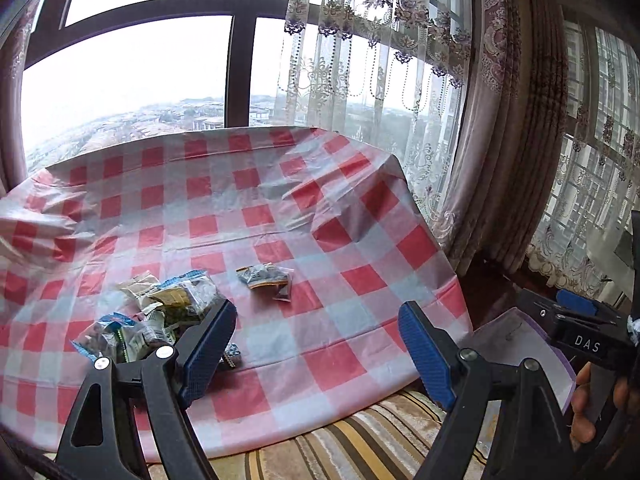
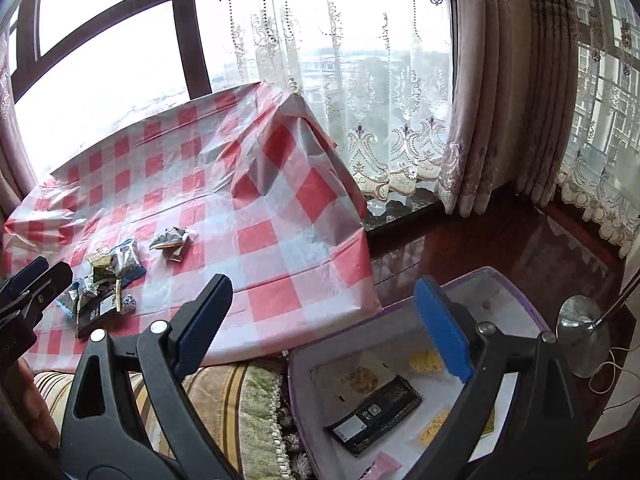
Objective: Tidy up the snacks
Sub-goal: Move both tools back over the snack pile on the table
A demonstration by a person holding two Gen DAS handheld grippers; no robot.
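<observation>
A pile of snack packets (image 1: 152,316) lies on the red-and-white checked tablecloth (image 1: 320,240), left of centre; it also shows in the right wrist view (image 2: 108,284). One lone packet (image 1: 266,278) lies apart, further back (image 2: 172,240). My left gripper (image 1: 318,340) is open and empty, its left finger beside the pile. My right gripper (image 2: 324,324) is open and empty, above a purple-rimmed box (image 2: 500,292) that holds a black packet (image 2: 376,412), a pale packet (image 2: 356,378) and small yellow pieces (image 2: 426,360). The right gripper also shows in the left wrist view (image 1: 576,320).
The box stands to the right of the table, below its edge (image 1: 520,336). A striped cushion (image 2: 224,408) lies at the table's front. Curtains (image 2: 500,100) and a window stand behind. A lamp base (image 2: 580,328) sits on the dark floor at right.
</observation>
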